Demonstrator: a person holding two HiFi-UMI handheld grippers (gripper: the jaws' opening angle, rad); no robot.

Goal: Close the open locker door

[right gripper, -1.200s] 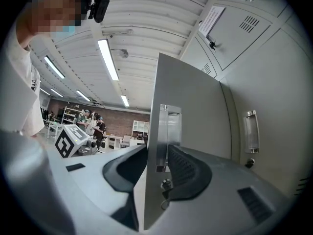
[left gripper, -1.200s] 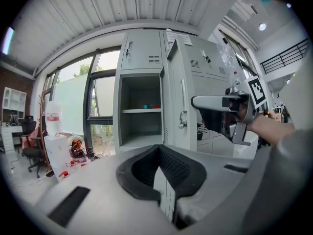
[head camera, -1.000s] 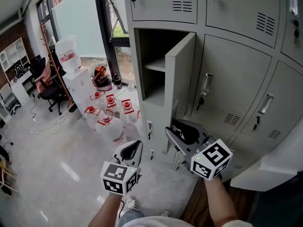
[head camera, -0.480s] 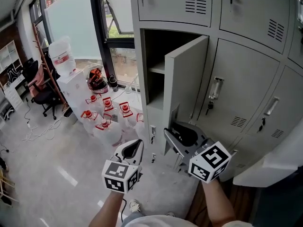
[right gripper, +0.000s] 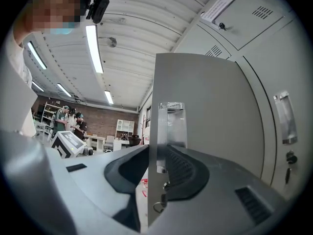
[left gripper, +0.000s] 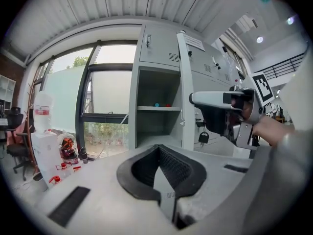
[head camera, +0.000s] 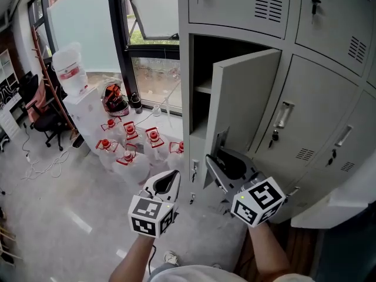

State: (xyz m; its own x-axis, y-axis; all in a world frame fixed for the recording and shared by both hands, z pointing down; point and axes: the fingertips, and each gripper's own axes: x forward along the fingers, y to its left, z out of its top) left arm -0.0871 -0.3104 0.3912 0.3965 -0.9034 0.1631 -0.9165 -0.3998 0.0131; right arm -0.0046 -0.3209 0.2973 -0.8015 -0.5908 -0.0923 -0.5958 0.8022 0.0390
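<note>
The grey locker door [head camera: 244,98] stands partly open in front of its shelved compartment [head camera: 202,69]. My right gripper [head camera: 226,160] is at the door's lower free edge. In the right gripper view the door's edge [right gripper: 152,131] runs between the jaws, below the door handle [right gripper: 171,116]. My right gripper [right gripper: 157,168] is closing, and its pads look apart from the metal. My left gripper [head camera: 166,181] hangs lower left, shut and holding nothing. It [left gripper: 159,153] faces the open compartment [left gripper: 156,111].
Closed lockers [head camera: 305,110] fill the wall to the right. Several red-capped water bottles [head camera: 132,151] stand on the floor to the left. A water dispenser [head camera: 70,69] and an office chair [head camera: 41,119] stand by the window. People [right gripper: 71,121] are far behind.
My head view has shifted right and nearer the lockers. The right gripper stays at the door's lower edge with its jaws a little narrower. The left gripper has barely moved.
</note>
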